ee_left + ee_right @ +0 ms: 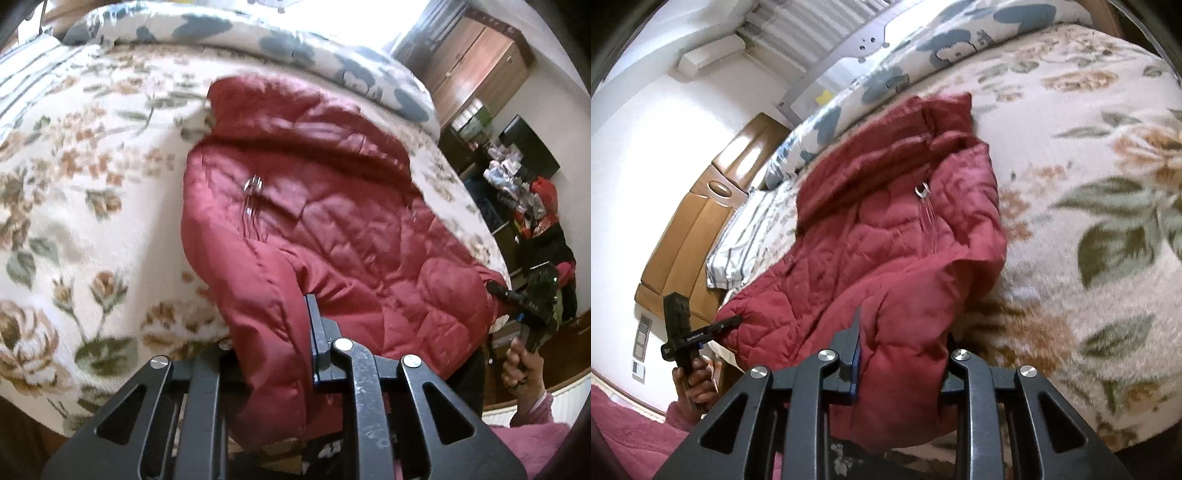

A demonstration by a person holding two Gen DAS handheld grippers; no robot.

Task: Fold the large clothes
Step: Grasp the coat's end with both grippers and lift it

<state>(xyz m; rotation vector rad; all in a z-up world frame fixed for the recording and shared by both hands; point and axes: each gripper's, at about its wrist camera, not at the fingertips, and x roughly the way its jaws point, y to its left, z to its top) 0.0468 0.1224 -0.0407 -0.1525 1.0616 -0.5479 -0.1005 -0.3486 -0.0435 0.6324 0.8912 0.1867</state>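
A floral blanket (74, 206) covers the bed, with a blue-patterned duvet (229, 33) along its far edge. The red quilted jacket (314, 206) lies across the bed — its hem draped over the near edge. The left gripper (273, 354) has its jaws clamped on the hem's left part; the right gripper (901, 354) — jaws closed on the jacket's hem too — grips the other end.

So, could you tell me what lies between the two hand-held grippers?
The red quilted jacket's hem spans from the left hand-held gripper to the right, seen in both wrist views.
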